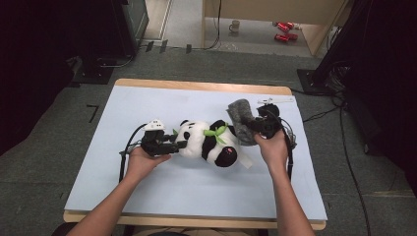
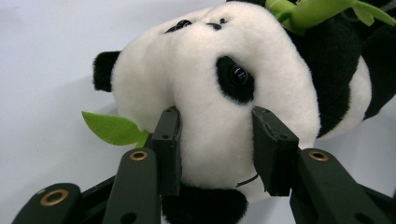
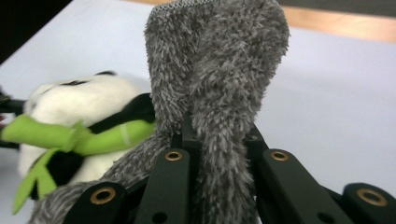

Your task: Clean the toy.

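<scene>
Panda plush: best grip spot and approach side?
Grip the panda plush by its head, coming level from its head end, as the left gripper does: the jaws straddle the rounded, compressible head. The right gripper, clamped on the grey cloth, crowds the other end.

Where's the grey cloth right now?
In the high view the grey cloth stands up right of centre on the table, pinched in the right claw beside the toy panda, whose head the left claw grips.
</scene>
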